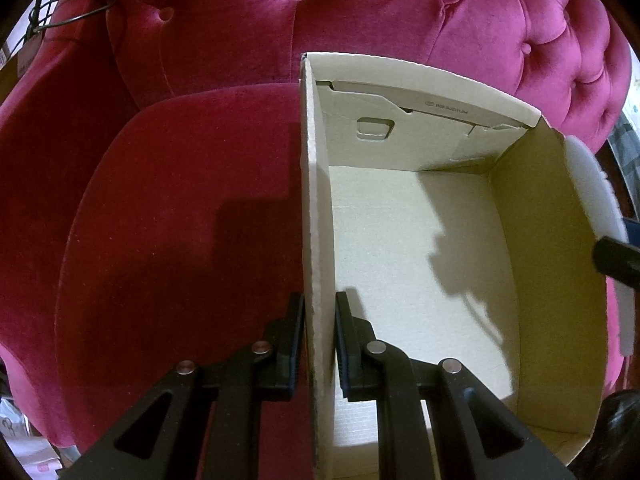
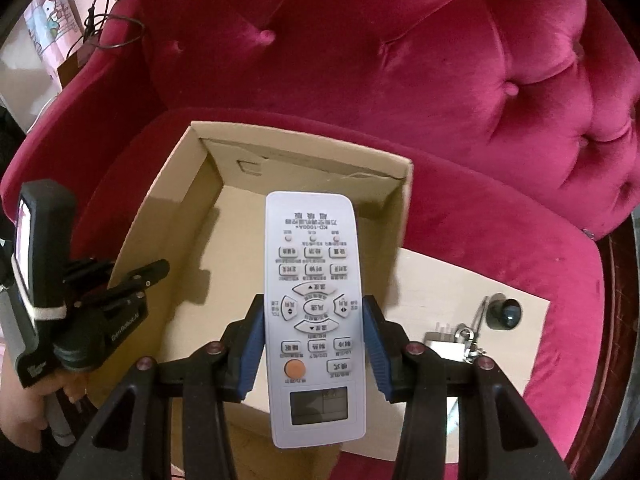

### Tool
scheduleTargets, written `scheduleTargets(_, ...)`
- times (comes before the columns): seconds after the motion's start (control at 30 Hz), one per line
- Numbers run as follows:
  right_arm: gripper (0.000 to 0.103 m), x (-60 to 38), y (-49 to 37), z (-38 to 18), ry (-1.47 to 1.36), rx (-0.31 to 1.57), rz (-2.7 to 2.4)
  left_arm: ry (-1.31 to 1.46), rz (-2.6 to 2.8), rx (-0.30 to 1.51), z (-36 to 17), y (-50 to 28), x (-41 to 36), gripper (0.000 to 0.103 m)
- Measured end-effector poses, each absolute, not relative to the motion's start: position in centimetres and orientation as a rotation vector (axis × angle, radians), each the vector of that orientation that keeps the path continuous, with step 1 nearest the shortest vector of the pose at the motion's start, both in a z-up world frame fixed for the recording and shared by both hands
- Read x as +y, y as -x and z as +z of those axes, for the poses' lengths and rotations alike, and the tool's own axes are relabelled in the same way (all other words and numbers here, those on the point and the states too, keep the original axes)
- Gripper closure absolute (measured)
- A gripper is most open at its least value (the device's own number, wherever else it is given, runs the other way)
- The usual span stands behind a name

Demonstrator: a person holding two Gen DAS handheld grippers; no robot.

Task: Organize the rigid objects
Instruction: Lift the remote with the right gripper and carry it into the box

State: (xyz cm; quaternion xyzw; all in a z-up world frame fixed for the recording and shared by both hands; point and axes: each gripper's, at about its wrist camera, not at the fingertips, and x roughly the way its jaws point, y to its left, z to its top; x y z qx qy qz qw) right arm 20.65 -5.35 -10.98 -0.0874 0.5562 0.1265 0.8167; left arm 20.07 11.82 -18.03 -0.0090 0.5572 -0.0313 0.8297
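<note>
An open cardboard box (image 1: pixel 420 240) sits on the seat of a pink armchair, and nothing shows inside it. My left gripper (image 1: pixel 320 300) is shut on the box's left wall (image 1: pixel 316 200), one finger outside and one inside. From the right wrist view, the left gripper (image 2: pixel 136 280) clamps the left wall of the box (image 2: pixel 192 208). A white air-conditioner remote (image 2: pixel 314 280) with grey buttons and an orange one is held lengthwise in my right gripper (image 2: pixel 314 308), whose blue pads press its two long sides. The remote hangs above the box's right half.
To the right of the box, a pale flat board (image 2: pixel 520 360) lies on the seat, with a bunch of keys (image 2: pixel 460 340) and a small black round object (image 2: pixel 506 312) on it. The tufted chair back (image 2: pixel 400 60) rises behind. A hand (image 2: pixel 24 412) holds the left gripper's handle.
</note>
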Motion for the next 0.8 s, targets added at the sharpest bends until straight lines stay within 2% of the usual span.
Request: scheduleTargets(0.8,0.053,0.5,-24.1,-19.6,0.158,1.336,0.327,0.030,-0.074,1.183,-17.9,-20.2,12.2,0.087)
